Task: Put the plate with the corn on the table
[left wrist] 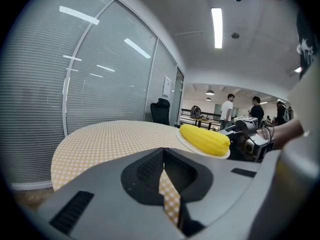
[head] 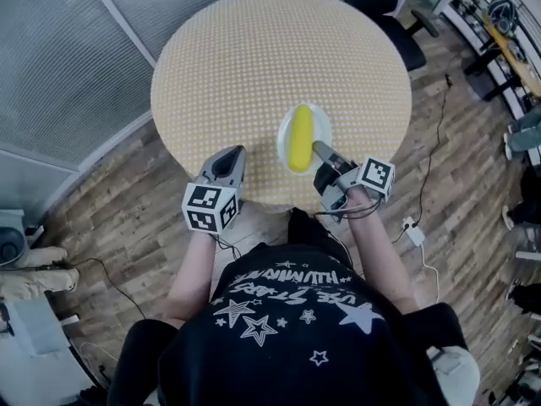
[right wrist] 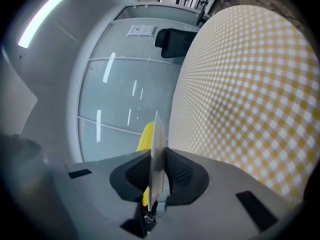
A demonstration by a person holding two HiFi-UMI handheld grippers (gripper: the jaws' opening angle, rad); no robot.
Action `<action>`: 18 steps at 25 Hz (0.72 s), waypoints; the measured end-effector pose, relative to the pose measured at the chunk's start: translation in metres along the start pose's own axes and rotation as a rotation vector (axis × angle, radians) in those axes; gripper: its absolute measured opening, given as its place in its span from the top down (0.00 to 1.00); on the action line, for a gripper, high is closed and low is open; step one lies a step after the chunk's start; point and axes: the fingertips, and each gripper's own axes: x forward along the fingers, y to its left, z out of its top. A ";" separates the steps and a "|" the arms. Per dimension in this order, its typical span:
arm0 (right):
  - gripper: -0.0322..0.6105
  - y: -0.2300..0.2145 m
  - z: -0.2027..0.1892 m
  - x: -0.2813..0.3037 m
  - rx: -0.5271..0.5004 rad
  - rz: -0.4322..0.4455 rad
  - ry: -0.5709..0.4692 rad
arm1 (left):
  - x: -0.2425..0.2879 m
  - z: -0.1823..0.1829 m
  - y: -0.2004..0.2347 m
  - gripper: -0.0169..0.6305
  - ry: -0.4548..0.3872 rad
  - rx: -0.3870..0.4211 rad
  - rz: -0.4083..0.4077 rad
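My right gripper's [head: 319,148] jaws pinch the near rim of the white plate [head: 320,123]. My left gripper's [head: 228,161] jaws are all but together, with nothing in them. The plate carries the corn cob [head: 299,137] over the near part of the round yellow-checked table [head: 254,66]. Blind-covered glass partitions [head: 51,57], wood floor [head: 110,218] and a black office chair [head: 397,32] surround it. I cannot tell whether the plate touches the table.

corn [right wrist: 145,136]: mostly behind plate [right wrist: 156,149] | far people [left wrist: 228,109]: tiny, perhaps three
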 end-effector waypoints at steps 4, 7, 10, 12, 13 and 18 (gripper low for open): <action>0.87 -0.008 0.034 0.030 -0.005 -0.003 0.063 | 0.033 0.011 0.011 0.96 0.018 -0.011 0.035; 0.87 -0.013 0.059 0.049 0.001 -0.001 0.090 | 0.059 0.020 0.016 0.96 0.026 -0.021 0.058; 0.87 -0.018 0.083 0.067 0.005 -0.005 0.105 | 0.084 0.029 0.025 0.96 0.034 -0.024 0.076; 0.87 -0.020 0.094 0.079 0.001 -0.002 0.123 | 0.097 0.033 0.033 0.96 0.039 -0.028 0.091; 0.87 -0.021 0.098 0.084 -0.004 -0.002 0.135 | 0.103 0.034 0.036 0.96 0.041 -0.029 0.100; 0.87 -0.031 0.129 0.111 -0.014 -0.017 0.178 | 0.142 0.050 0.046 0.96 0.039 -0.014 0.132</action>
